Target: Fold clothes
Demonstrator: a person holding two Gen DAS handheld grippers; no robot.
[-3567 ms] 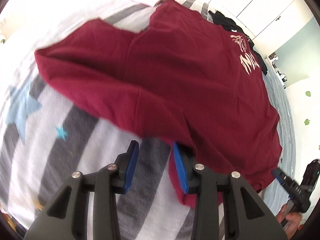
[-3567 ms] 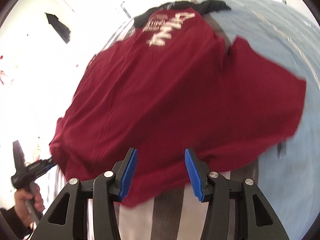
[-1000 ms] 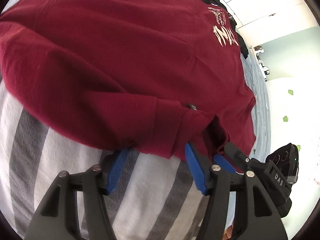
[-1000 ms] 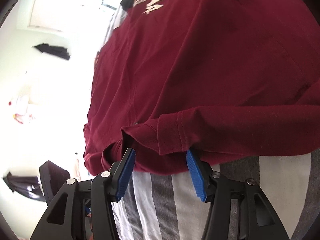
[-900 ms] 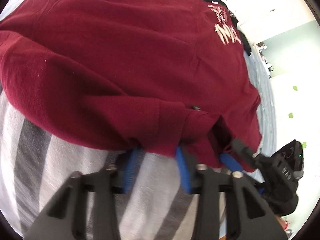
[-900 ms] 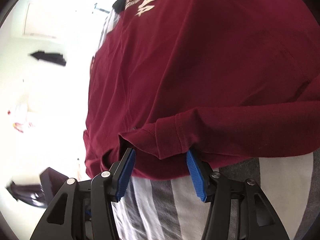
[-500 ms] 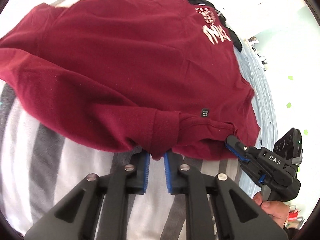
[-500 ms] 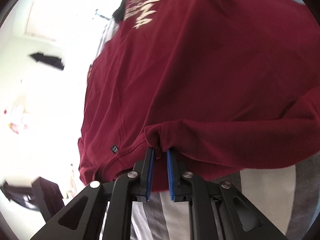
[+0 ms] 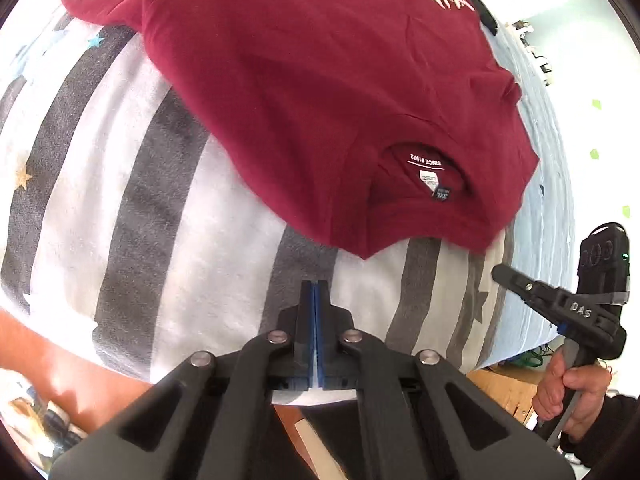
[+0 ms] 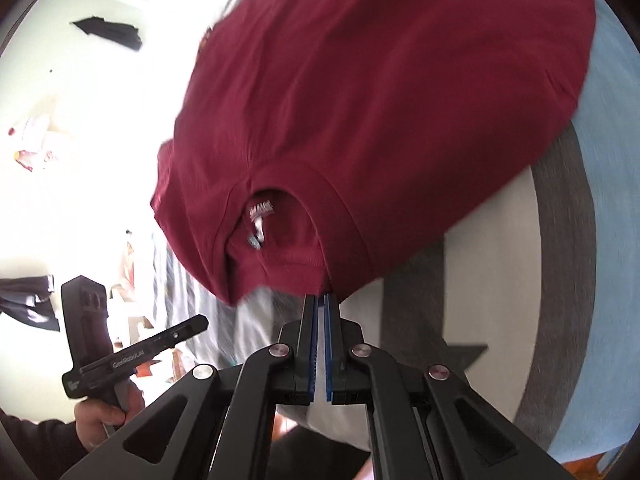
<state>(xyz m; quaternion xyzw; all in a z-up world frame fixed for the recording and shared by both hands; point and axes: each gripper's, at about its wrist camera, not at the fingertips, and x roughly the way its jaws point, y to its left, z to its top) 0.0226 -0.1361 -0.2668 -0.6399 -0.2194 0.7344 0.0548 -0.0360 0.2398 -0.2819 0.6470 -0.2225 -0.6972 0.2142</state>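
A dark red shirt (image 9: 320,80) lies spread on the striped bed sheet (image 9: 140,200), its collar (image 9: 424,176) with the labels turned toward me. My left gripper (image 9: 315,283) is shut and empty, a short way back from the shirt's near edge. My right gripper (image 10: 320,298) is shut too. The collar hem (image 10: 304,264) comes right up to its tips, with no cloth showing between the pads. In the left wrist view the right gripper (image 9: 496,270) sits just clear of the shirt. The right wrist view shows the left gripper (image 10: 204,322) low at the left.
A light blue sheet (image 10: 608,240) covers the bed beyond the stripes. Black clothes (image 9: 484,12) lie past the shirt's far end. A hand (image 9: 568,388) holds the right gripper over the bed's near edge, where wooden floor (image 9: 508,396) shows below.
Both grippers closed on the shirt's folded near edge, then drew back toward me. The shirt now lies flatter with its collar showing, and the left gripper has come off it.
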